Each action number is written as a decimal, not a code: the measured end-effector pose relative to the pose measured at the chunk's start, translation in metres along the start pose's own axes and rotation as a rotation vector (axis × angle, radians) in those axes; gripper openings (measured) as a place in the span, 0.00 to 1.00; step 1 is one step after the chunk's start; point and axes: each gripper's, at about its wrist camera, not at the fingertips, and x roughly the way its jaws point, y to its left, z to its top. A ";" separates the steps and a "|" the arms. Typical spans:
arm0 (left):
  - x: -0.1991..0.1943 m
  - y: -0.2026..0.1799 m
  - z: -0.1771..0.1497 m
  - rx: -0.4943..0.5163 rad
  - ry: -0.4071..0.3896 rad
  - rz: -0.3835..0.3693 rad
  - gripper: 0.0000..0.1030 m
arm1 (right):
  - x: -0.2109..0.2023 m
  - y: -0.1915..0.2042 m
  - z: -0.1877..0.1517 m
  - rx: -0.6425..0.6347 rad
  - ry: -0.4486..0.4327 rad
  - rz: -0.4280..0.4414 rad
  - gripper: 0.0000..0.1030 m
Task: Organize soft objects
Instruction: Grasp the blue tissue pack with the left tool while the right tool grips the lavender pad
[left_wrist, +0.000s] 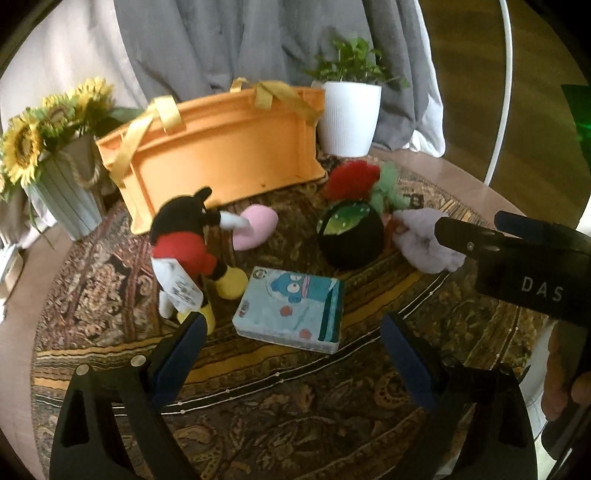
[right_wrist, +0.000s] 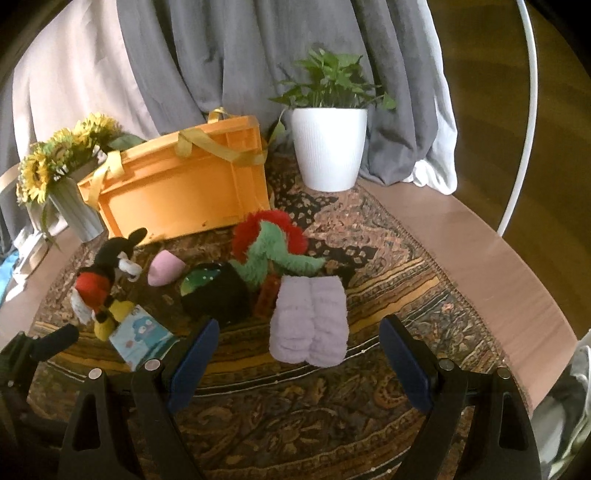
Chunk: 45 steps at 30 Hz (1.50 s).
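Soft objects lie on a patterned cloth in front of an orange bin (left_wrist: 221, 155) with yellow handles. A Mickey plush (left_wrist: 184, 254) stands at the left beside a pink heart cushion (left_wrist: 255, 225). A black pot plush (left_wrist: 351, 236), a red and green fuzzy plush (right_wrist: 273, 243) and a lilac fluffy cloth (right_wrist: 310, 321) lie to the right. A blue cartoon tissue pack (left_wrist: 291, 310) lies in front. My left gripper (left_wrist: 291, 332) is open, just short of the tissue pack. My right gripper (right_wrist: 299, 339) is open, with the lilac cloth between its fingers; it also shows in the left wrist view (left_wrist: 517, 258).
A white pot with a green plant (right_wrist: 328, 147) stands behind at the right. A grey vase of sunflowers (left_wrist: 55, 173) stands at the left of the bin. Grey curtains hang behind. The round table's bare wooden edge (right_wrist: 498, 273) runs along the right.
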 end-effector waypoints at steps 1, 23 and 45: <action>0.002 0.001 0.000 0.000 0.004 0.000 0.93 | 0.003 0.000 -0.001 0.000 0.004 -0.001 0.86; 0.049 0.008 0.002 -0.020 0.081 -0.038 0.76 | 0.043 -0.003 -0.001 -0.002 0.043 -0.005 0.74; 0.012 -0.013 0.008 -0.086 0.040 -0.022 0.75 | 0.022 -0.024 0.003 0.016 0.059 0.062 0.46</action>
